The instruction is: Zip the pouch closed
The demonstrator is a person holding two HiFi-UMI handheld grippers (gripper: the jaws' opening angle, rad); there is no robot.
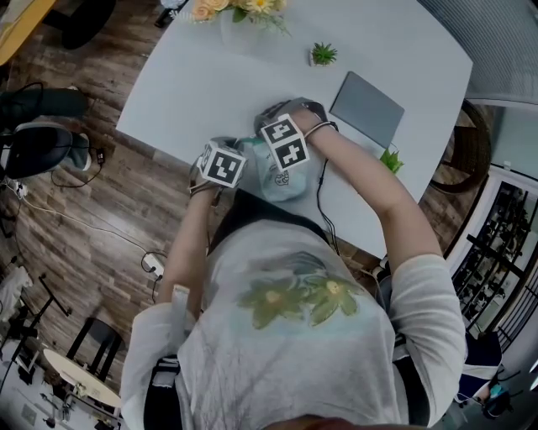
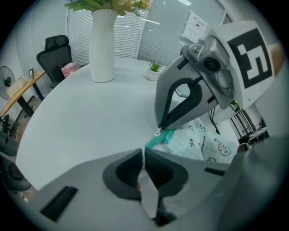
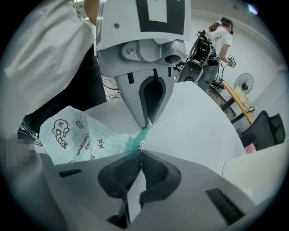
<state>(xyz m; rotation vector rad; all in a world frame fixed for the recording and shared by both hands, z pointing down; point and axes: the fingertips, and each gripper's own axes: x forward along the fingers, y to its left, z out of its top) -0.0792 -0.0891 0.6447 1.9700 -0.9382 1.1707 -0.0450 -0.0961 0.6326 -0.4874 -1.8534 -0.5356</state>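
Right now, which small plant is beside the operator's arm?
The plant at the grey pad's near corner, next to the right forearm. The other plant stands beyond the pad, toward the flowers.

The pouch (image 1: 286,181) lies on the table (image 1: 193,84). Behind it stand a plant (image 1: 323,55) and a vase (image 2: 103,45). A pad (image 1: 367,107) lies right of it.

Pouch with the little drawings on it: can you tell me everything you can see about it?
The pale mint checked fabric pouch looks soft and crumpled, with black doodles and lettering. It lies on the white table near the person's side. A teal zipper band runs along one side; the left gripper and right gripper both pinch that end.
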